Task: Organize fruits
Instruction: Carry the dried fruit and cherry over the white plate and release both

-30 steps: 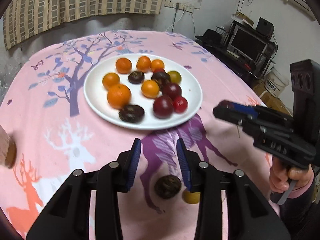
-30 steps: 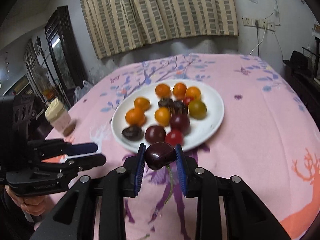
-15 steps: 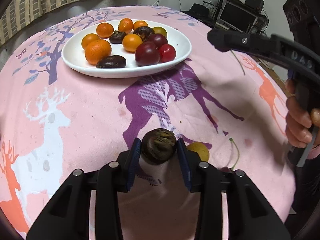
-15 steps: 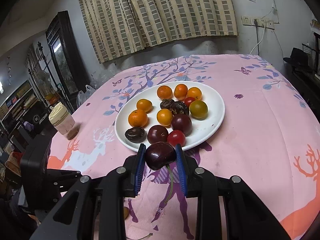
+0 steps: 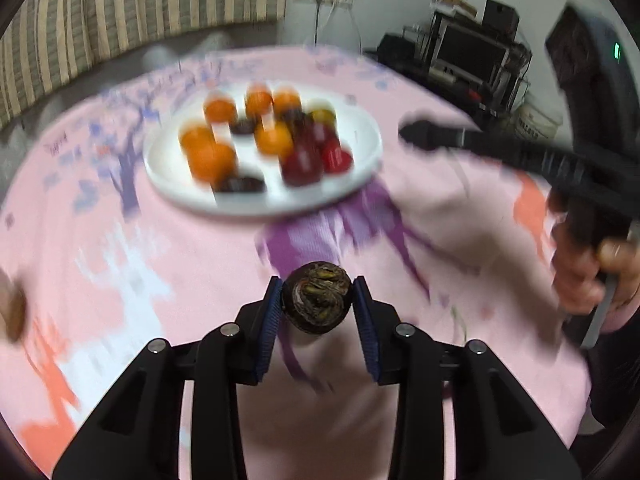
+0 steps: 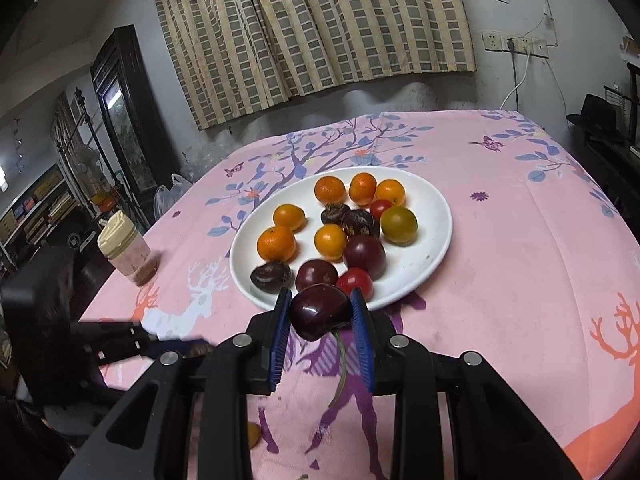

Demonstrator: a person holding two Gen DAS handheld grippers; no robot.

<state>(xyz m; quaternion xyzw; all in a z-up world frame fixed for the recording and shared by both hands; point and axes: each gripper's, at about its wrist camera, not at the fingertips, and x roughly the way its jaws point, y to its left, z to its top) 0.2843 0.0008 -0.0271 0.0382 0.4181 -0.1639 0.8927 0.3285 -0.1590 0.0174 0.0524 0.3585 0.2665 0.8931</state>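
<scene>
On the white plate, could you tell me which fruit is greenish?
The green-yellow tomato at the white plate's right side; the others are orange, red or dark.

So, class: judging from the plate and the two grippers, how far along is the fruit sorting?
Mostly done: about a dozen fruits already sit on the white plate. In hand: the right gripper grips a dark cherry near the plate's rim, and the left gripper grips a wrinkled dark fruit. Left: placing both, plus a small yellow fruit on the pink tablecloth.
</scene>
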